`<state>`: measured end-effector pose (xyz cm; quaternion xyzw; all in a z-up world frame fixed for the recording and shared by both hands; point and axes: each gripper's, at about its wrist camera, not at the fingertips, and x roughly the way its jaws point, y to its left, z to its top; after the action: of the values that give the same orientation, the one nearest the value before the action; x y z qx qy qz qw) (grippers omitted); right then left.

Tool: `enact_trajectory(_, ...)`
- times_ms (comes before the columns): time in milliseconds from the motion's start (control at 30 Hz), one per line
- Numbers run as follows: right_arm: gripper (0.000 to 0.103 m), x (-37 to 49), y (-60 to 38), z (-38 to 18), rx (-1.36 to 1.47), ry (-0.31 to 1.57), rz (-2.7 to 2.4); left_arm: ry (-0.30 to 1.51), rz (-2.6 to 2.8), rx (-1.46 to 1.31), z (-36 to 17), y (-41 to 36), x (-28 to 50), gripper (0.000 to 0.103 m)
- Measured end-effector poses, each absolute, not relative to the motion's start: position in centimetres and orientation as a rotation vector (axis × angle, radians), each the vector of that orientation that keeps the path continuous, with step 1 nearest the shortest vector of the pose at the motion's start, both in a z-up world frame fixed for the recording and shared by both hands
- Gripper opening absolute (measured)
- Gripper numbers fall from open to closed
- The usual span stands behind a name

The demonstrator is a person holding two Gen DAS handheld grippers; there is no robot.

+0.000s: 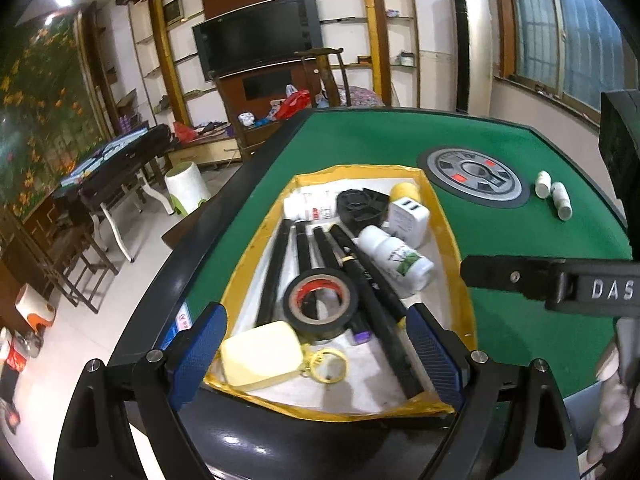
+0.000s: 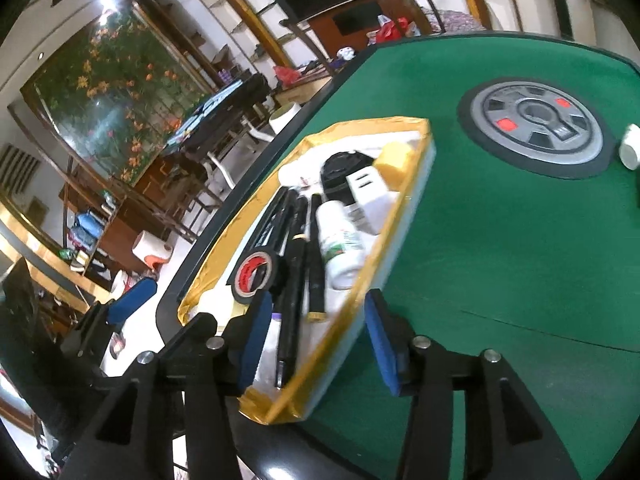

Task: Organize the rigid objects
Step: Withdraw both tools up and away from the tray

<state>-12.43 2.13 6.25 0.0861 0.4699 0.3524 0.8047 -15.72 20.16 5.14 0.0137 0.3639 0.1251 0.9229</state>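
Note:
A shallow white tray with a yellow rim (image 1: 450, 240) sits on the green table (image 1: 520, 320). It holds a black tape roll (image 1: 320, 300), several black pens (image 1: 276, 268), a white bottle with a green label (image 1: 396, 260), a white charger (image 1: 408, 216), a black round part (image 1: 358, 206), a yellow cap (image 1: 404, 192) and a cream block with a yellow ring (image 1: 262, 354). My left gripper (image 1: 316, 356) is open over the tray's near end. My right gripper (image 2: 316, 340) is open, its fingers astride the tray's right wall (image 2: 360, 300). Two small white bottles (image 1: 554, 194) lie on the felt at right.
A grey round hub (image 1: 474, 176) is set in the table's middle. The table's black rim (image 1: 192, 236) runs along the left, with floor, stools and furniture beyond. The right gripper's body (image 1: 560, 284) reaches in from the right in the left wrist view.

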Motion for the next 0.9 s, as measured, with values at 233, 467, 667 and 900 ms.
enact_trajectory(233,0.047,-11.3,-2.2,5.9,0.26,1.007,0.701,0.751,0.242,0.094,5.4,17.2,-15.0,0.093)
enact_trajectory(467,0.048,-11.4,-4.5,5.4,0.278,0.996,0.68,0.745,0.235,0.145,5.9,14.6,-14.4,0.093)
enact_trajectory(667,0.052,-12.0,-5.5,5.5,0.219,0.954,0.633,0.599,0.294,0.14,8.1,13.3,-15.5,0.1)
enact_trajectory(900,0.069,-14.6,-3.7,7.1,-0.034,0.779,0.556,0.51,0.32,-0.02,11.5,14.0,-16.3,0.103)
